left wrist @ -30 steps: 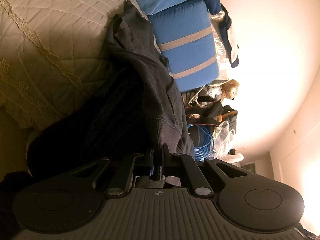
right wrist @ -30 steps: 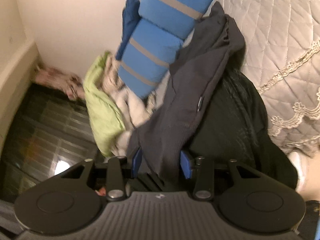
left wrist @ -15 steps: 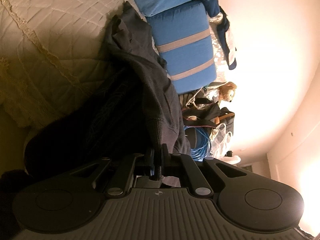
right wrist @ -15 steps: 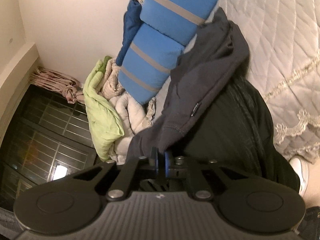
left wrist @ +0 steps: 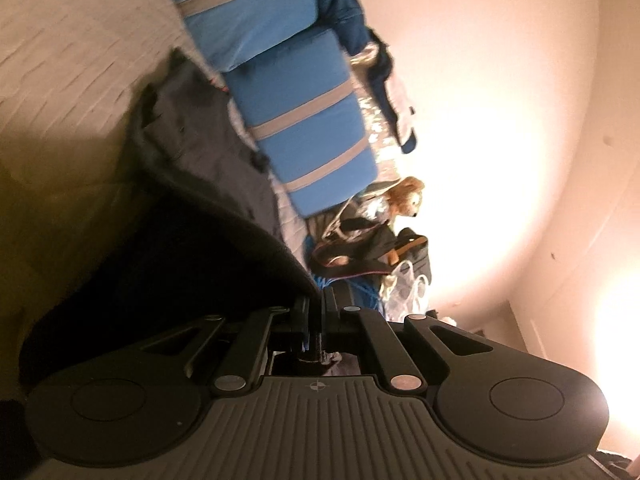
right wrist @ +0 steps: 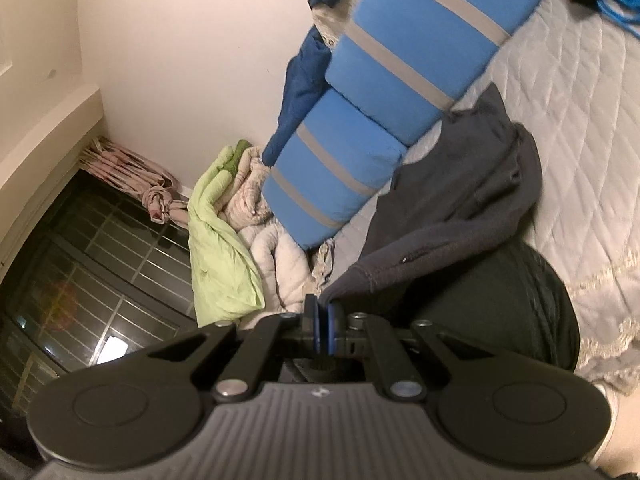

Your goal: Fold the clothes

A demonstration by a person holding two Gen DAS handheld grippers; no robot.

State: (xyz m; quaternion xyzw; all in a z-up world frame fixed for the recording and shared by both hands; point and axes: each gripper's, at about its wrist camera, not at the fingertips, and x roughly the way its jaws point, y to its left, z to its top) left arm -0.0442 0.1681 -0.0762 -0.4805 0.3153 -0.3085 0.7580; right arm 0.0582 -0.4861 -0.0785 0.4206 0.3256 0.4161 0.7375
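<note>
A dark grey sweatshirt (right wrist: 472, 196) stretches from both grippers back onto the quilted bedspread (right wrist: 580, 92). My right gripper (right wrist: 322, 312) is shut on its ribbed hem corner. In the left wrist view the same sweatshirt (left wrist: 208, 160) runs taut from my left gripper (left wrist: 318, 304), which is shut on the other hem corner. A black garment (right wrist: 500, 300) lies under the sweatshirt at the bed's near edge, and this black garment (left wrist: 168, 264) fills the dark area left of the left gripper.
Blue cushions with grey stripes (right wrist: 400, 92) lie along the far side of the bed. A green and white duvet heap (right wrist: 228, 232) sits by the dark window (right wrist: 80, 272). A plush toy (left wrist: 404, 196), bags and a blue cable coil (left wrist: 360, 292) crowd the other end.
The right gripper closed on the sweatshirt hem a second ago. Both grippers have since pulled back and up, so the sweatshirt is stretched tauter and lifted off the black garment.
</note>
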